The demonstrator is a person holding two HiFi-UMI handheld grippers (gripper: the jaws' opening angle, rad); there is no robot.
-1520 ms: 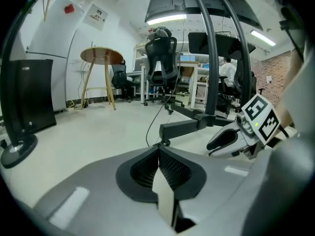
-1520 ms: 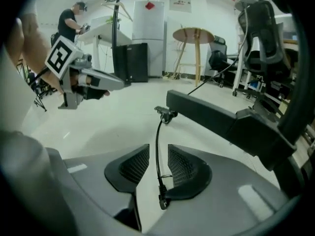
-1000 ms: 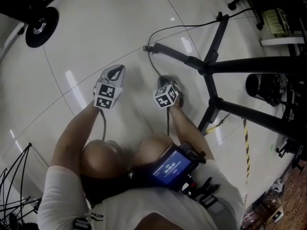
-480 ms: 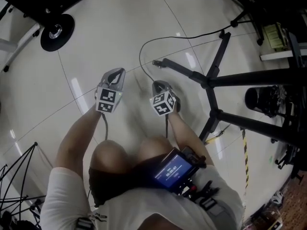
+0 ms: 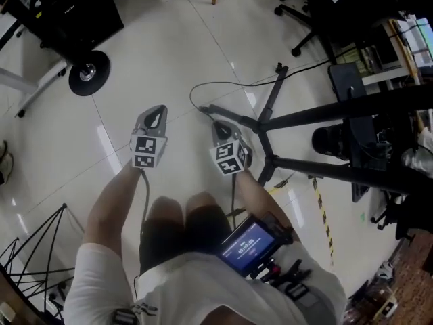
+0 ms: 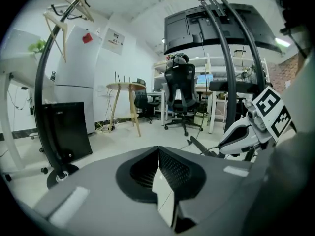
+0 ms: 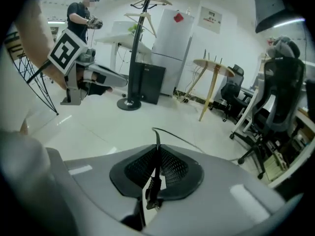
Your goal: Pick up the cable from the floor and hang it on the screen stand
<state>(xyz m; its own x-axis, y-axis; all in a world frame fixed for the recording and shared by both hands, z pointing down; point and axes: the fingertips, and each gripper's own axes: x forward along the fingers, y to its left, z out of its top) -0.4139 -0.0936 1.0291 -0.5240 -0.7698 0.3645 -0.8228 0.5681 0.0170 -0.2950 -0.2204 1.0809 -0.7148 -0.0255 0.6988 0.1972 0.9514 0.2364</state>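
1. At the left, the left hand-held gripper (image 5: 155,117) is held above the floor (image 5: 169,46). Its jaws are pressed together and nothing is carried between them.
2. Just to its right, the right hand-held gripper (image 5: 218,126) is clamped on the cable (image 7: 157,151). This thin black lead is gripped close to its plug end, which dangles below the pads.
3. From that grip the cable is seen to arc away over the floor towards the stand (image 5: 325,112), whose dark legs are spread at the right.
4. A slip is judged the main risk: so thin a lead is pinched near its very end, and a tug could pull it free.
5. Such a tug could be caused if the trailing length were caught under or around a stand leg as it is lifted.
6. If too little length were draped over the stand, the cable could slide back off.
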